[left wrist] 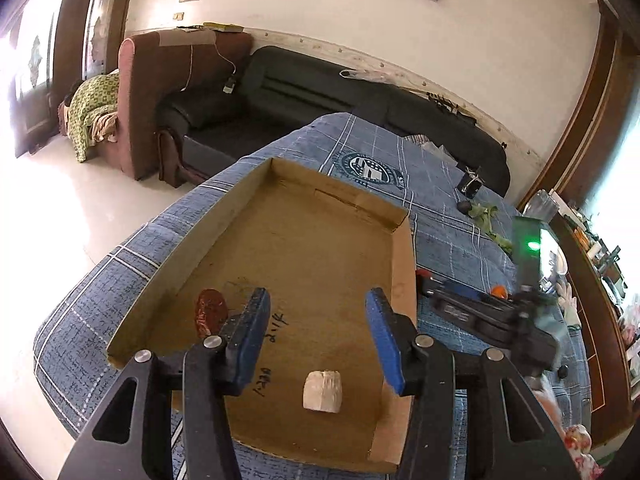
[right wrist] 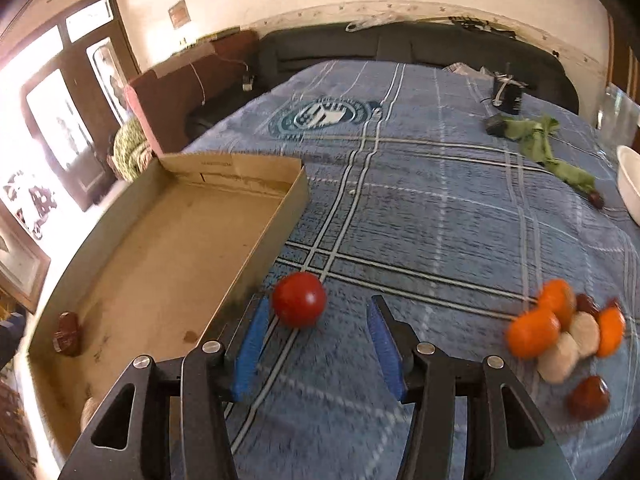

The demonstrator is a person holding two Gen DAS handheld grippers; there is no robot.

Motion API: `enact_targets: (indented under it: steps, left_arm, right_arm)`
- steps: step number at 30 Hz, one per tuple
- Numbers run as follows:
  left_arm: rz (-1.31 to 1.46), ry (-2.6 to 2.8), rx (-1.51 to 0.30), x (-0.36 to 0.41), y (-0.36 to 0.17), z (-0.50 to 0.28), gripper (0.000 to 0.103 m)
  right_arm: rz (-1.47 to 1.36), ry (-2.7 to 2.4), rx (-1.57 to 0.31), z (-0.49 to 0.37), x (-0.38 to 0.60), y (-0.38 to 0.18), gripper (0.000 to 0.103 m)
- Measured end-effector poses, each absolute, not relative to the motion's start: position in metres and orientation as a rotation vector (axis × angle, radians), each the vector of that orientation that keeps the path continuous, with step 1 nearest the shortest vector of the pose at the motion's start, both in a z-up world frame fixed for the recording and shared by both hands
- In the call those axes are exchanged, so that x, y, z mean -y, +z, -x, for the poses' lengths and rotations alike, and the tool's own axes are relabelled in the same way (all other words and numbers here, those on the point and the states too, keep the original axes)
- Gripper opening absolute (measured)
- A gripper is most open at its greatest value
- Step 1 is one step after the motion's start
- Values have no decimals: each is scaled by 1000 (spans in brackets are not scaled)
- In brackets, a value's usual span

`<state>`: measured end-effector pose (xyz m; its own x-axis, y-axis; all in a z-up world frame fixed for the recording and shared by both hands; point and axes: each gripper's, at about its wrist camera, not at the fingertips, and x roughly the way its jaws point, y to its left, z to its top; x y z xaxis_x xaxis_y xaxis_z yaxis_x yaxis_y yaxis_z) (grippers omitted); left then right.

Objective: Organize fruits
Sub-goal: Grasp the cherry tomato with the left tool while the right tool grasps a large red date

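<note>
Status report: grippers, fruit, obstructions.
Left gripper and right gripper open, empty. Two pieces in cardboard tray. Red fruit beside tray, pile waiting. Nothing blocking.

A shallow open cardboard tray (right wrist: 256, 240) lies flat on the bed, toward its left edge. Inside it, a dark red fruit (left wrist: 211, 312) sits against the left wall and a pale, blocky piece (left wrist: 322, 391) lies near the front. A round red tomato (right wrist: 299, 299) rests on the blanket just beside the tray's right wall. Farther right, a blurred cluster of orange, pale and dark red fruits (right wrist: 564, 336) lies together.
</note>
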<state>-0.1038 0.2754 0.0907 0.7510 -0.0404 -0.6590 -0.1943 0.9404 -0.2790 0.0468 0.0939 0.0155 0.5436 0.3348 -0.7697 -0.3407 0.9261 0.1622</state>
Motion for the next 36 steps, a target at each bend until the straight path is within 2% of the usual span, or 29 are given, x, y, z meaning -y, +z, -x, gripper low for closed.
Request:
enact_targets:
  steps: [1,2,11,14,20,23,25,27,30,36]
  left_arm:
    - [343,84,-723,-274,91,103,50]
    - [341,83,-726,-273,91,102,50]
    - [299,8,-742,-243,96,99,50]
    - [274,-54,-750,-221,96,97,55]
    - [235,-185,-810,-166,82,86,56]
    - [203,-210,-836,-147,77,88,56]
    - [180,-213,-843,-141,75,89,56]
    - [160,-213,-852,-137,72,90,56]
    - [153,-217,-878,-129,64,86,56]
    - [159,-262,-940,-108,45,75,56]
  right_arm:
    - [10,406,-917,-49,-98,13,39]
    - [11,414,-928,-51,-101,11,32]
    - [-28,427,-937,-21,-66,23,32]
    - [-14,411,-935,6,-40,27,32]
    - [-19,342,-943,31,3,17,33]
    - [-118,382,-977,29,23,16,35]
    - [-188,404,-925,34,46,27,50]
    - [-219,370,-870,35,69,37,60]
    - [-301,261,-833,30,113,42,60]
    - [-419,143,-851,19,159,17,60]
